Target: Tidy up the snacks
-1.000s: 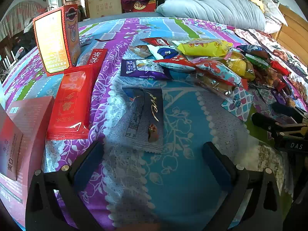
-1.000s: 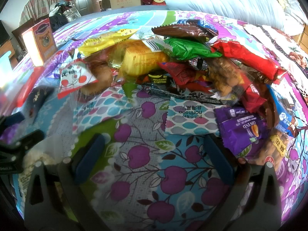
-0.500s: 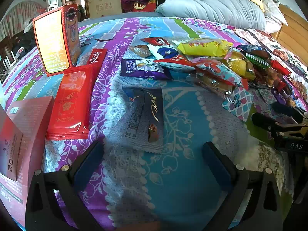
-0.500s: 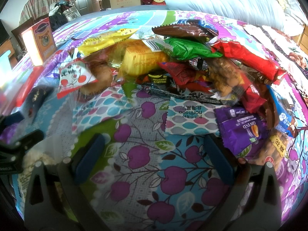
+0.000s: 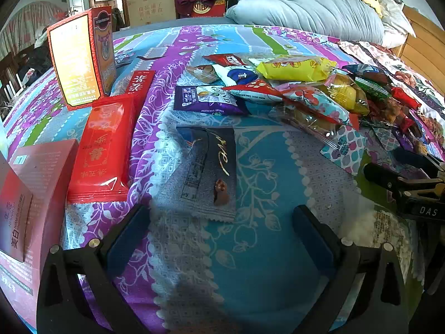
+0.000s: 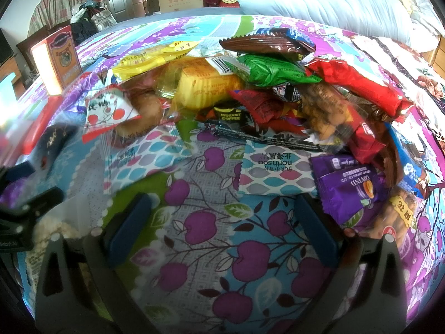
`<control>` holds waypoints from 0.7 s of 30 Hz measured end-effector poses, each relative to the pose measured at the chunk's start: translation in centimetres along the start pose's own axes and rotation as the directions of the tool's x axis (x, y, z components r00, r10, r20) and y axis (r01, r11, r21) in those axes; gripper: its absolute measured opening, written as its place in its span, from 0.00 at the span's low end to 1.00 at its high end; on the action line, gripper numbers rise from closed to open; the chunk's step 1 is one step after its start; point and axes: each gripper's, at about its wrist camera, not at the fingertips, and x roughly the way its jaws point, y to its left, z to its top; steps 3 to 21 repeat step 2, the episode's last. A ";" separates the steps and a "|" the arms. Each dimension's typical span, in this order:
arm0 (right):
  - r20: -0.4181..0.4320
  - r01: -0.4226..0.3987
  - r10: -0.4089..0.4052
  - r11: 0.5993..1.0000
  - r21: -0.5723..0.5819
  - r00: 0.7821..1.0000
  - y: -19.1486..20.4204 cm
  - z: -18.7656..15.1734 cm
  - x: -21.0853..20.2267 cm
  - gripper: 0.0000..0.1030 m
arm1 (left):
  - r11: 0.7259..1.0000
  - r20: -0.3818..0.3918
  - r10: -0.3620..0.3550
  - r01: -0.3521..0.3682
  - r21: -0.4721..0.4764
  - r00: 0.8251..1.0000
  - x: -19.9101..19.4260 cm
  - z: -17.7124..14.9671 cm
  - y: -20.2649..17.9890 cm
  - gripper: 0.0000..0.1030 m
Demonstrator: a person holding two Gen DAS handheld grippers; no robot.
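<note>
Snack packets lie scattered on a patterned bedspread. In the left wrist view a dark blue packet (image 5: pixel 210 167) lies flat just ahead of my left gripper (image 5: pixel 222 231), which is open and empty. A purple packet (image 5: pixel 207 100) and a yellow packet (image 5: pixel 294 69) lie farther back. In the right wrist view a heap of packets fills the middle: a green packet (image 6: pixel 269 71), a red packet (image 6: pixel 358 86), a yellow cake packet (image 6: pixel 205 86). A leaf-patterned packet (image 6: pixel 274 172) and a purple packet (image 6: pixel 347 189) lie just ahead of my open, empty right gripper (image 6: pixel 222 231).
A red flat pack (image 5: pixel 103 150), a pink box (image 5: pixel 30 194) and an upright red-and-yellow box (image 5: pixel 80 58) stand at the left. A white rice-cracker bag (image 5: pixel 375 231) lies between the two grippers. A grey duvet (image 5: pixel 311 14) and a wooden headboard (image 5: pixel 422 44) lie beyond.
</note>
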 end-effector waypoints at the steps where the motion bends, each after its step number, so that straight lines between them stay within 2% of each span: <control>1: 0.000 0.000 0.000 1.000 0.000 1.000 0.0 0.0 0.0 1.00 | 1.000 0.000 0.000 0.000 0.000 1.000 0.0 0.0 0.0 1.00; 21: 0.000 0.000 0.000 1.000 0.000 1.000 0.0 0.0 0.0 1.00 | 1.000 0.000 0.001 -0.001 0.000 1.000 0.0 0.0 0.0 1.00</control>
